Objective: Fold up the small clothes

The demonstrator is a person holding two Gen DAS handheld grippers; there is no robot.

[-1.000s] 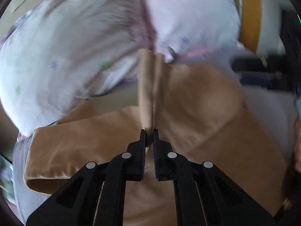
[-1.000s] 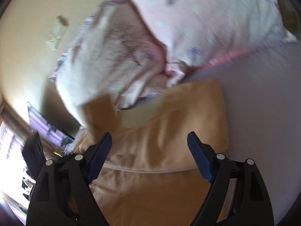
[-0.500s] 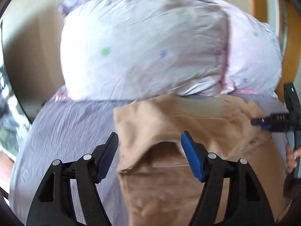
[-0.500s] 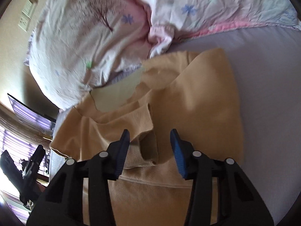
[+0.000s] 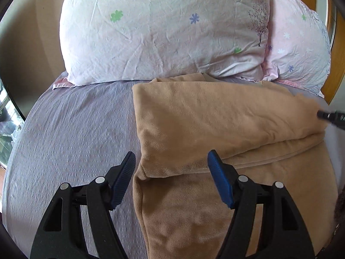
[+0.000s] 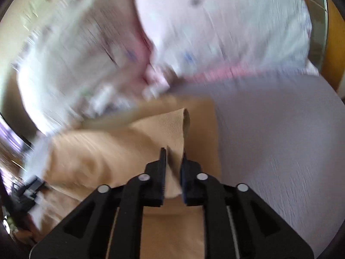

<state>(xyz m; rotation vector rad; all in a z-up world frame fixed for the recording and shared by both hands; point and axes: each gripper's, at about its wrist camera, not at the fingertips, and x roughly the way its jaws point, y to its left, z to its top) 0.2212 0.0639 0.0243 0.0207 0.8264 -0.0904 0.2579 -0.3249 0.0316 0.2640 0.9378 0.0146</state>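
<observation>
A tan fleece garment (image 5: 215, 129) lies on the grey bedsheet (image 5: 75, 133), its upper part folded down over the lower part. My left gripper (image 5: 172, 168) is open and empty, its jaws wide apart just above the garment's near left corner of the fold. My right gripper (image 6: 173, 157) is shut on a raised fold of the tan garment (image 6: 172, 125) and holds it lifted off the bed. The right gripper's tip shows at the garment's right edge in the left wrist view (image 5: 330, 116). The right wrist view is motion-blurred.
Two pale floral pillows (image 5: 163, 30) (image 5: 297, 47) lean against the wall just behind the garment. A wooden bed frame (image 5: 336, 69) stands at the far right. Bare grey sheet lies left of the garment and to its right (image 6: 276, 151).
My left gripper let go of the garment and opened, then drew back. My right gripper closed on a fold of the garment and lifted it. The garment's top now lies folded down.
</observation>
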